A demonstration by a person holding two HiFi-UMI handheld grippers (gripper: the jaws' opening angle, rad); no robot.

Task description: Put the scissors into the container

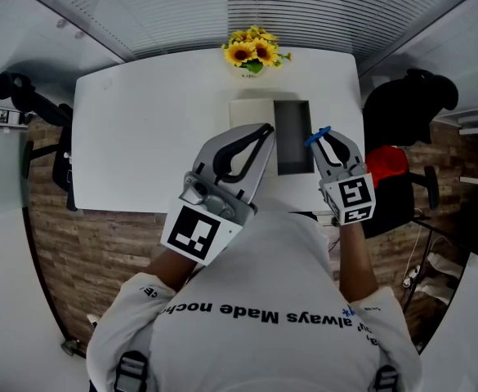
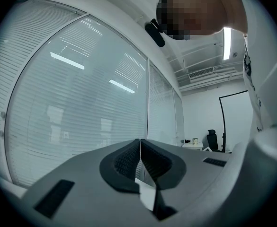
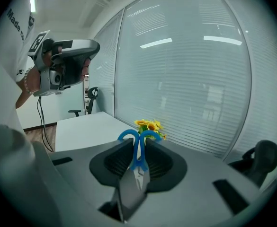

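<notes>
Left edge of the head view: black chair [image 1: 26,96], against the white table [image 1: 140,137].

Left tongs [image 1: 265,131], centre-left, raised above the table's near edge. Pads pressed flat together, nothing between them.

Centre: container [image 1: 292,137], a long rectangular box with a dark inside, lying lengthways on the table. A pale flat panel adjoins its left side; could be a lid, the view is too small to say. The left tongs overlap that panel in the picture. Sunflowers [image 1: 253,52] sit above it at the table's far edge.

Right of centre: right tongs [image 1: 330,147] are clamped on the scissors [image 1: 317,135]. Scissors are small, with two bright blue loop handles and short grey metal blades. The pads pinch the blue shank just below the loops; the loops stick out past the tips and the blades point back toward the hand. In the picture the loops lie just beside the container's right rim, not inside it.

Far right: second black chair [image 1: 410,104] with something red [image 1: 386,163] on it.
</notes>
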